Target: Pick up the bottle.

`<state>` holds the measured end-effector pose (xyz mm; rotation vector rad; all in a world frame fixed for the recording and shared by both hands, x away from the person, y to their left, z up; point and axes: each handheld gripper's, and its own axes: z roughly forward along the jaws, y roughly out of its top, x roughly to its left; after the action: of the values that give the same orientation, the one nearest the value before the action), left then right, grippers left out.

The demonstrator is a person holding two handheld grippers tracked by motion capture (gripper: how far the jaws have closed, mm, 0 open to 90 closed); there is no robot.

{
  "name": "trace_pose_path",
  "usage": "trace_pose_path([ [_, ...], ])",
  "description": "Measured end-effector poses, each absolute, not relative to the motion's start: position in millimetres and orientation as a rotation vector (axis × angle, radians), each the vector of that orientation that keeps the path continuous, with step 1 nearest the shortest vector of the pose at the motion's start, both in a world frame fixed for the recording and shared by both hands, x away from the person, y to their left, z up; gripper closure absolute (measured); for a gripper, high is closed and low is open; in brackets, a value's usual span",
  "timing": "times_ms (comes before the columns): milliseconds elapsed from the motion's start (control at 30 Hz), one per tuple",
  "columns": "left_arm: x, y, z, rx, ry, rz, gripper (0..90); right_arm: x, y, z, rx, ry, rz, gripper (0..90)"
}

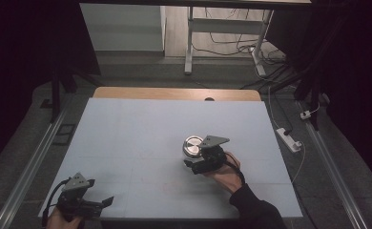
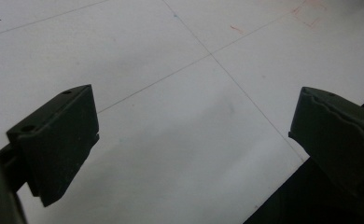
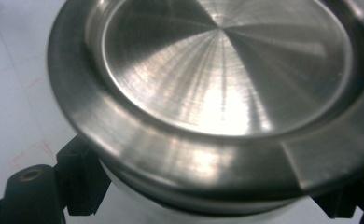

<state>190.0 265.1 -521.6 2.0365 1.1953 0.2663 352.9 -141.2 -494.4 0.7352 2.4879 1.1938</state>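
One round metal container (image 1: pixel 192 145) is sitting near the middle of the white worktop (image 1: pixel 127 138). The right gripper (image 1: pixel 196 163) is grasping it below its steel lid (image 3: pixel 227 65). The left gripper (image 1: pixel 108 202) is resting at the near left corner, its fingers (image 2: pixel 59 140) spread apart, holding nothing.

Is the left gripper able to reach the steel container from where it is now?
Probably yes, after a long move. The left gripper, open, sits at the near left corner; bare table lies between. But the right gripper already clamps the steel container.
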Motion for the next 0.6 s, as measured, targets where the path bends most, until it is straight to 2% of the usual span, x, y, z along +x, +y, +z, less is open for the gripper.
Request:
trace_pose_path([
  [600,190.0,263.7,-521.4,2.049,1.188,0.27,2.1,331.9,-127.4,-476.8,0.656,2.517,1.232,15.2],
])
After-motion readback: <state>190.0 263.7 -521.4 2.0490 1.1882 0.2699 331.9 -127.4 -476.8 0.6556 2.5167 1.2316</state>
